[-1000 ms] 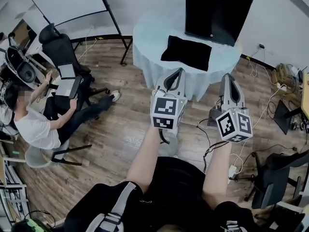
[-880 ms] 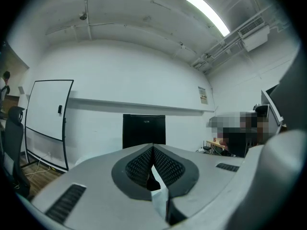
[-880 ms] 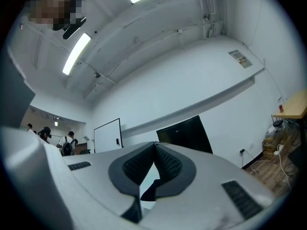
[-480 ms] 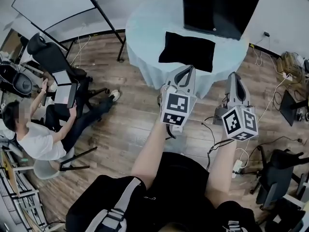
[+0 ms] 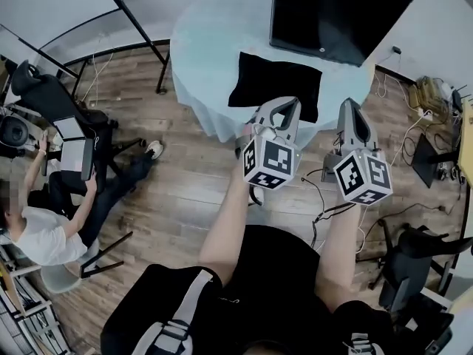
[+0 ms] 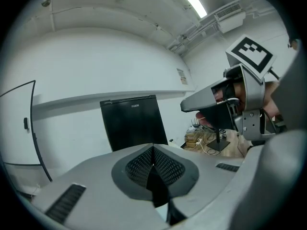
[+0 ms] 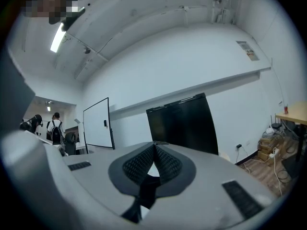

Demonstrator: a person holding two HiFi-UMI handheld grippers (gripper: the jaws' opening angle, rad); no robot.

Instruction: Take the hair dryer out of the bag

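Observation:
A flat black bag [image 5: 273, 86] lies on the round table with a pale blue cloth [image 5: 203, 46], in front of a large black box [image 5: 336, 13]. No hair dryer shows. My left gripper [image 5: 285, 105] is shut and empty, its tip just short of the bag's near edge. My right gripper [image 5: 350, 107] is also shut and empty, at the table's near right rim beside the bag. In the left gripper view the shut jaws [image 6: 153, 150] point at the black box [image 6: 133, 123], with the right gripper [image 6: 230, 104] alongside. The right gripper view shows shut jaws [image 7: 154, 147] and the same box [image 7: 184, 123].
A person [image 5: 41, 231] sits at the left with a tablet, beside an office chair [image 5: 48, 95]. A whiteboard on a stand [image 5: 55, 6] is at the back left. Cables [image 5: 325, 198] run over the wooden floor. A dark chair [image 5: 414, 261] stands at the right.
Both grippers have moved forward towards the table and the black bag, staying shut. The table and bag now lie closer below me.

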